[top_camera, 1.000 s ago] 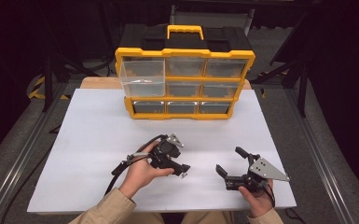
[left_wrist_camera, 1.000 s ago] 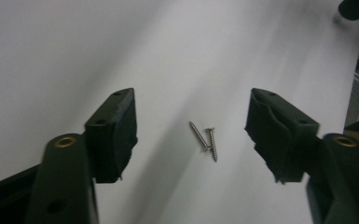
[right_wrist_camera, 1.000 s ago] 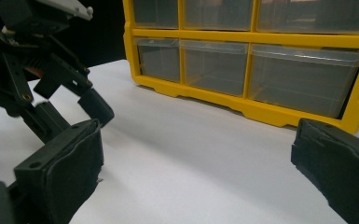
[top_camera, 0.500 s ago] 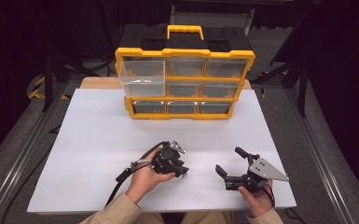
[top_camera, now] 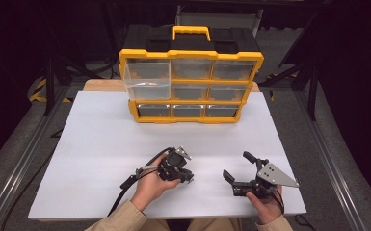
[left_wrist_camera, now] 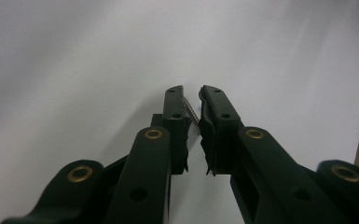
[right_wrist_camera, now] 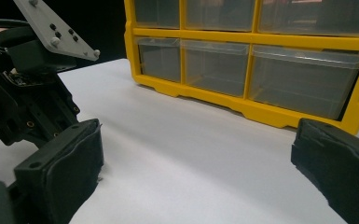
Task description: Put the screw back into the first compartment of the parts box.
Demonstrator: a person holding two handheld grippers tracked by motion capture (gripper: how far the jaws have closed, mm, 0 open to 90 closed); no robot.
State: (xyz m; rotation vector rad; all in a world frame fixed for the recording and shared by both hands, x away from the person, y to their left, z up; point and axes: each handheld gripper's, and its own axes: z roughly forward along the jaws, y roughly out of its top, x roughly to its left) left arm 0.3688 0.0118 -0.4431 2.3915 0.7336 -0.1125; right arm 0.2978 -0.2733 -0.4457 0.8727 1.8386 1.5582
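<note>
Left gripper low over the white table, jaws nearly closed — a small threaded screw caught between the tips, slanted, touching the left jaw's inner face; contact with the other jaw not discernible. Right gripper just beside the left one, jaws spread wide, nothing between them. Yellow drawer organiser well ahead of both grippers — upper-left clear drawer pulled out.
</note>
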